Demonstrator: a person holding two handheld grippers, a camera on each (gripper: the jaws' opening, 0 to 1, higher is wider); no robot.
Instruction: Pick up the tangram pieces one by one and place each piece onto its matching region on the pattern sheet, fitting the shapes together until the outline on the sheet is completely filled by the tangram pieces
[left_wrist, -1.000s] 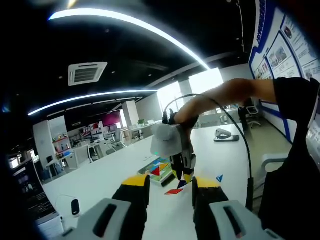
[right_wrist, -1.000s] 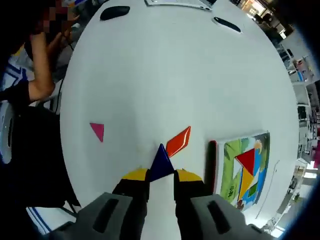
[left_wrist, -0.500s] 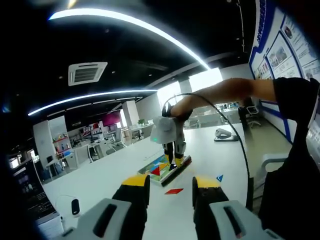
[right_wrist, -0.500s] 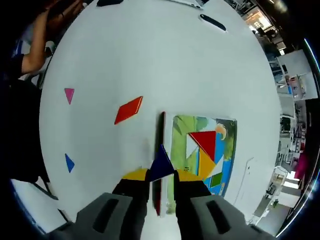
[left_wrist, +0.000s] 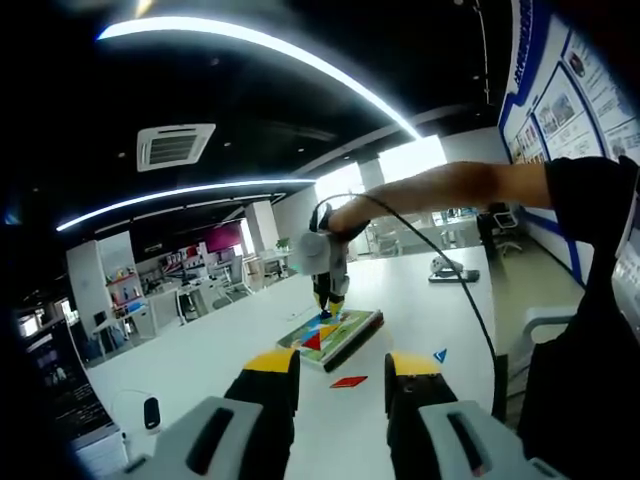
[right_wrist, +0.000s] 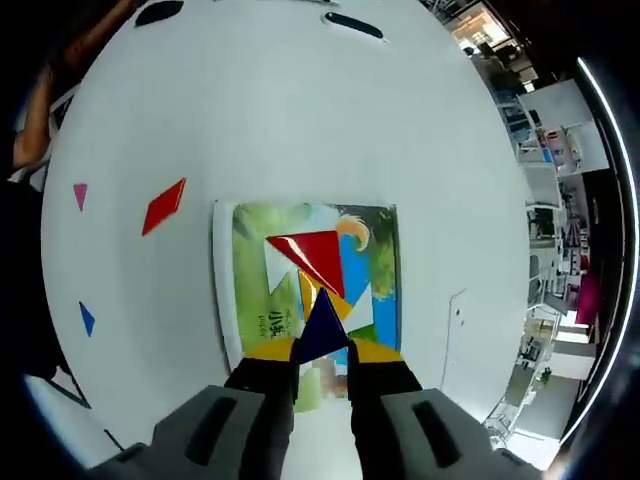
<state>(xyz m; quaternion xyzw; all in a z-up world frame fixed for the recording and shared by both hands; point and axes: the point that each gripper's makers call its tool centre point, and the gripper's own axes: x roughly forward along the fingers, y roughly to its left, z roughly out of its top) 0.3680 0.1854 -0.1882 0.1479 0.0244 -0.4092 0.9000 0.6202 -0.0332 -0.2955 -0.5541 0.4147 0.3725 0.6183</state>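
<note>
Since the earlier pictures, the right claw (right_wrist: 321, 352) has travelled from the bare tabletop (right_wrist: 300, 110) to a spot above the pattern sheet (right_wrist: 375, 255), carrying the dark blue triangle (right_wrist: 322, 330) pinched between its jaws all the way. In the left gripper view the right claw (left_wrist: 329, 305) hangs over the sheet (left_wrist: 355, 328), which lies well out ahead on the white tabletop (left_wrist: 220, 350). The left claw (left_wrist: 340, 372) has stayed where it was; its jaws stand apart with nothing between them.

By my judgement the task is partly done. On the sheet already lie a red triangle (right_wrist: 312, 255), a yellow piece (right_wrist: 306, 292) just below it, and a small green piece (right_wrist: 362, 331) near the blue triangle's tip. Part of the white outline (right_wrist: 272, 278) beside the red triangle is still uncovered. The blue triangle is held above the sheet and not yet set down.

Three pieces remain loose on the tabletop, well apart from the sheet: an orange parallelogram (right_wrist: 164, 206), a small pink triangle (right_wrist: 79, 194) and a small blue triangle (right_wrist: 87, 319). In the left gripper view the orange piece (left_wrist: 348, 381) lies between that claw's jaws' tips and the sheet, with the small blue triangle (left_wrist: 439, 355) off to the side.

Nothing lies between the held triangle and the sheet. Two dark objects (right_wrist: 352, 24) sit at the tabletop's far edge, and a person's arm (right_wrist: 40, 100) shows at the side.
</note>
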